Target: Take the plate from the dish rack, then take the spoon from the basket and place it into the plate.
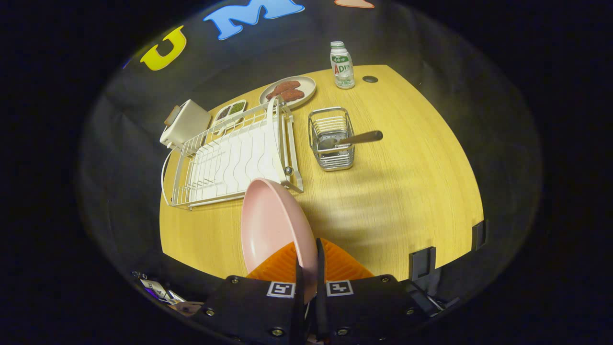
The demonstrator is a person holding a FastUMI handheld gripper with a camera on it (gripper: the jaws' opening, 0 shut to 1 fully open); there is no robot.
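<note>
A pink plate (270, 225) stands on edge between my orange fingers (345, 266), and the gripper (309, 268) is shut on its rim, holding it above the wooden table (407, 191). Beyond the plate lies the white wire dish rack (234, 155), with nothing in its slots. To the right of the rack stands a small wire basket (332, 139) with the spoon (352, 139) in it. The spoon's handle sticks out over the basket's right rim.
Behind the rack sit a white toaster (184, 123), a small divided tray (230, 111) and a plate of brown food (288, 91). A drink bottle (342, 65) stands at the far edge, beside a dark round cap (369, 79). Bare table spreads right of the basket.
</note>
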